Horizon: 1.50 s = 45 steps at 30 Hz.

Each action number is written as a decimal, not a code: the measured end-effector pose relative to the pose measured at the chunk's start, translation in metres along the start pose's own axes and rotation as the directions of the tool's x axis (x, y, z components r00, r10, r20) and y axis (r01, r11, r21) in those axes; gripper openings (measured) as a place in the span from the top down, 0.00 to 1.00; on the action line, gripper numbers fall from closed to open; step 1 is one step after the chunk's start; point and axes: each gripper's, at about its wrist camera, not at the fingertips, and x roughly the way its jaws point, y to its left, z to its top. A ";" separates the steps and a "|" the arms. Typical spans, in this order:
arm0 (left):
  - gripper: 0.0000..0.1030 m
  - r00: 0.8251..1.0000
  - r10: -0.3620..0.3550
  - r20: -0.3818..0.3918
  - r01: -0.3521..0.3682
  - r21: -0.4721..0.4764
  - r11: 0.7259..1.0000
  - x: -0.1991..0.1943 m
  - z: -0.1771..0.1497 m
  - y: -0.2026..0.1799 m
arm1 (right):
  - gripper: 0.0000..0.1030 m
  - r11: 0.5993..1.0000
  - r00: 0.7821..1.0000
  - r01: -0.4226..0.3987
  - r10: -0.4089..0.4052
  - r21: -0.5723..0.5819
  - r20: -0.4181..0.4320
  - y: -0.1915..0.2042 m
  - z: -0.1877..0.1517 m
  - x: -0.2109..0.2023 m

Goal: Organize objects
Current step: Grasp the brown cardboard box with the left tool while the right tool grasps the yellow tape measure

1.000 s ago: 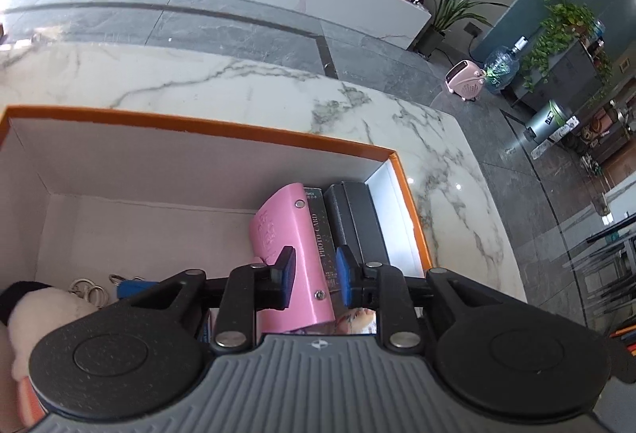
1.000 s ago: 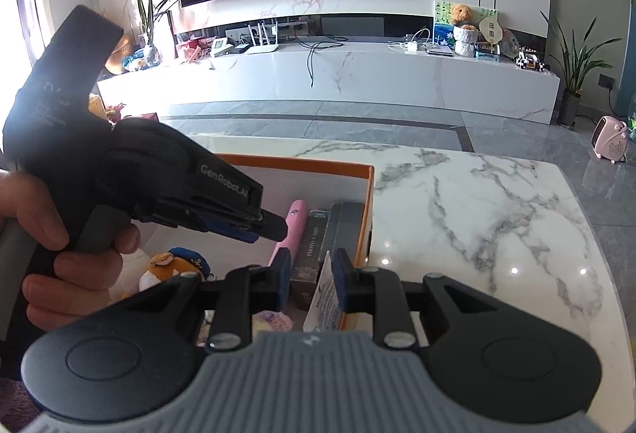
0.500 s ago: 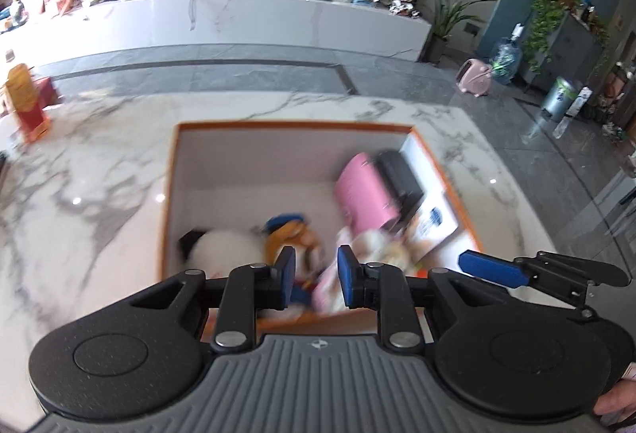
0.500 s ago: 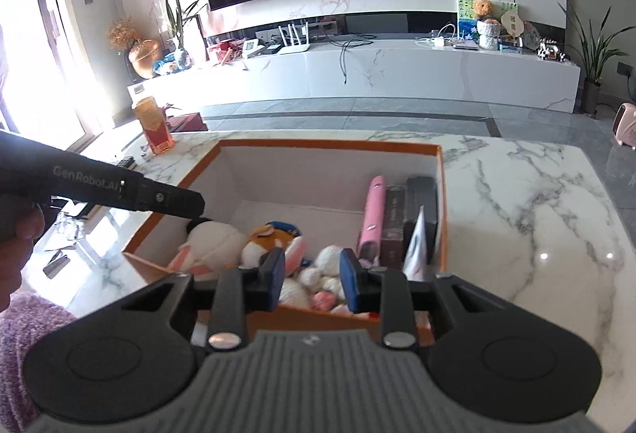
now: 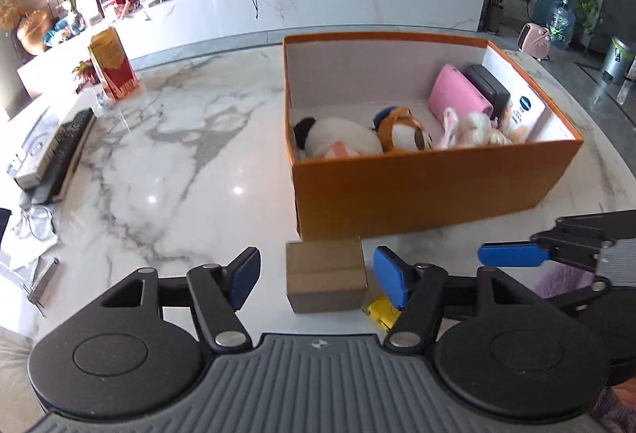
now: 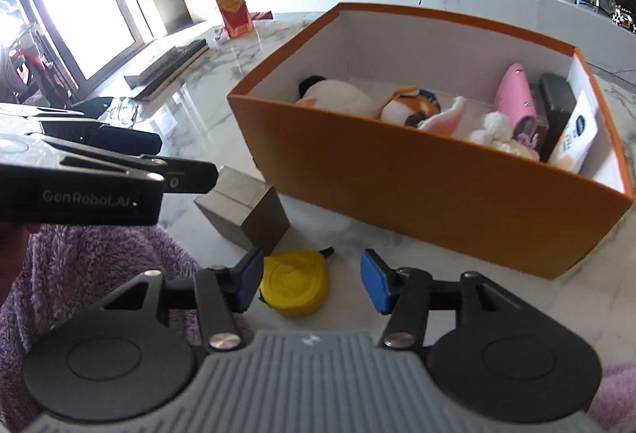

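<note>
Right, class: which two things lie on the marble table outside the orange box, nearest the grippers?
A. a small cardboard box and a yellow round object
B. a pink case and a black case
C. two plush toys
A: the small cardboard box and the yellow round object sit on the table in front of the orange box.

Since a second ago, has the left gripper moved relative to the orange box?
Yes. The left gripper has pulled back out of the orange box; it now sits outside the near wall, jaws opening around a small cardboard box without touching it.
</note>
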 end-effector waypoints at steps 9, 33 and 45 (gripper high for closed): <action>0.27 0.999 -0.040 -0.028 0.038 -0.087 0.995 0.007 -0.014 0.022 | 0.38 1.000 0.994 -0.010 0.007 -0.028 -0.111 0.017 -0.004 0.040; 0.18 0.990 -0.065 -0.125 0.056 -0.072 0.996 0.052 -0.004 0.006 | 0.47 0.995 0.979 0.102 -0.101 -0.007 -0.177 -0.001 -0.005 0.057; 0.34 0.989 -0.034 -0.145 0.018 -0.112 0.994 0.056 -0.005 0.010 | 0.47 0.992 0.984 0.116 -0.107 0.052 -0.143 -0.018 -0.002 0.032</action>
